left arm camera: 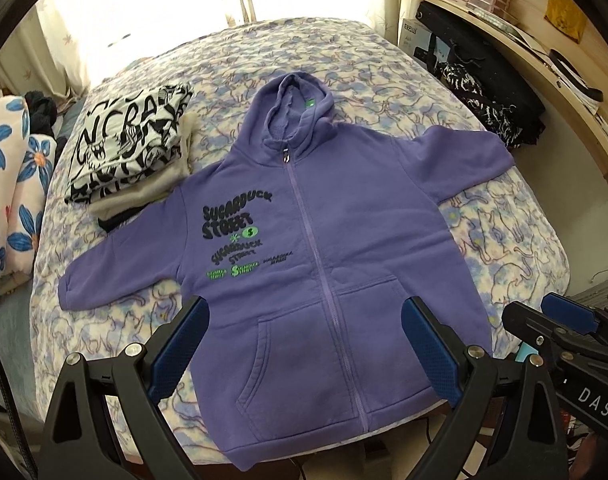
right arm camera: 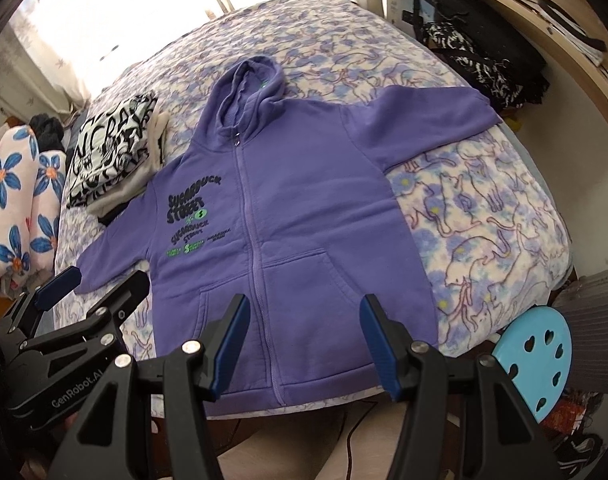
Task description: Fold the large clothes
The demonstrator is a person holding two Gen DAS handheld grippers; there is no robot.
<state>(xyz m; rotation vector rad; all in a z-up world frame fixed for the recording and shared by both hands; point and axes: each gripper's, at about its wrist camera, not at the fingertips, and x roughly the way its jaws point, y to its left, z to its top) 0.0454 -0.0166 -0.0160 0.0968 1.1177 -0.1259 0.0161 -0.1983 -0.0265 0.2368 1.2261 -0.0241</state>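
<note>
Purple hoodie (left arm camera: 323,216) lies flat, zipped, on the bed (left arm camera: 503,240); folded clothes (left arm camera: 128,140) at its 10 o'clock; left gripper (left arm camera: 304,344) and right gripper (right arm camera: 304,344) fingers spread wide, holding nothing

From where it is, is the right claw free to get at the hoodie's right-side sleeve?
Probably yes. The right claw hangs open over the hoodie hem, and the sleeve lies flat and uncovered on the bed. Its cuff ends close to dark clothes at the bed's edge.

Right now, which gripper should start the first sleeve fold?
Probably left. The left gripper hangs open over the hoodie hem nearer its left sleeve; the right gripper is open too.
</note>
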